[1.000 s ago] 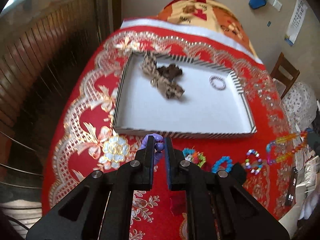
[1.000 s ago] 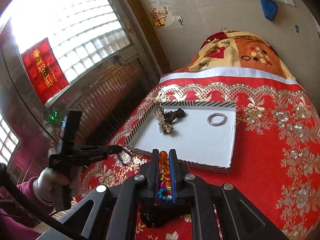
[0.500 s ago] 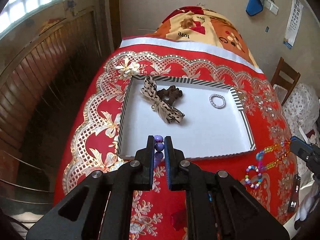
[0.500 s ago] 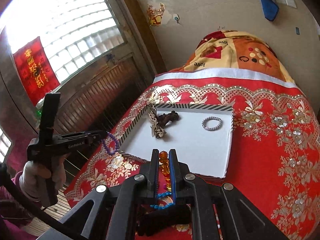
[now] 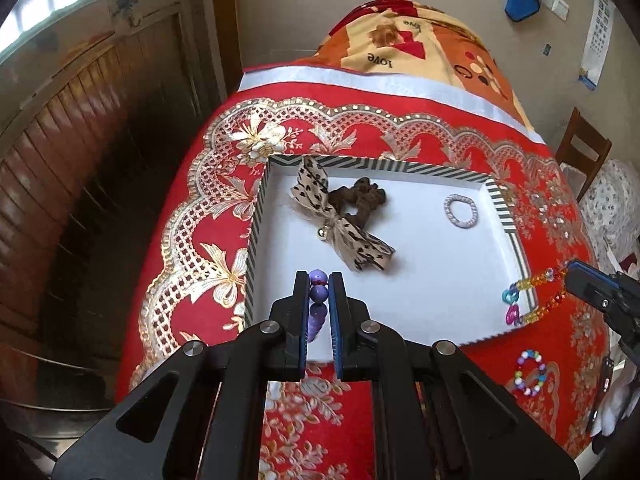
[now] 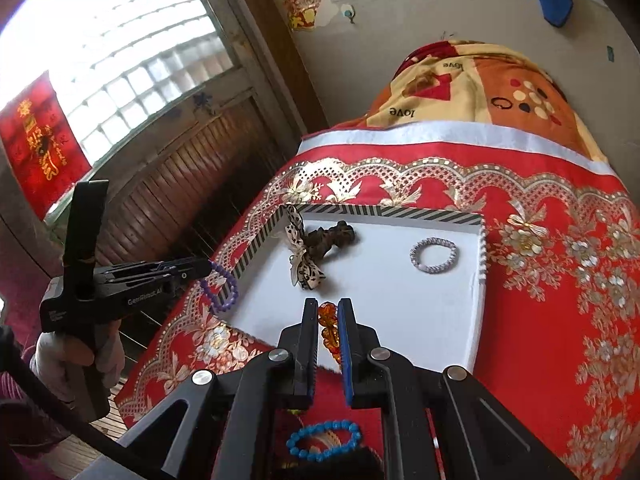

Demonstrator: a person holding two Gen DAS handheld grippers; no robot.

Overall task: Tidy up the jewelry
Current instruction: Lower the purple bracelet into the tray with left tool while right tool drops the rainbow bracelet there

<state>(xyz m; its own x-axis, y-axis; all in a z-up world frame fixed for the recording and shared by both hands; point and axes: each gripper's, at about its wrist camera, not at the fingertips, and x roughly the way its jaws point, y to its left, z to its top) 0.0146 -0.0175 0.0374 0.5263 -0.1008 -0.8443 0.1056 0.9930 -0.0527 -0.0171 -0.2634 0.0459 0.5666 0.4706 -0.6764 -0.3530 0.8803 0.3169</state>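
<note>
Nearing tray (image 5: 508, 208) since 0.5s | L hand-held gripper (image 5: 319, 280) w/ purple bracelet (image 5: 319, 292)

1. The bed (image 5: 192, 240) is covered by a red cloth (image 6: 560, 320) with gold flower and lattice patterns and a white band along its far edge.
2. Past that band lies an orange and cream blanket (image 6: 480, 88) printed with hearts and the word "love".
3. A white tray (image 5: 504, 208) with a striped rim sits on the cloth.
4. A multicoloured bead bracelet (image 5: 531, 372) lies on the cloth near the tray's right corner.
5. A blue bead bracelet (image 6: 324, 440) lies on the cloth in front of the tray.
</note>
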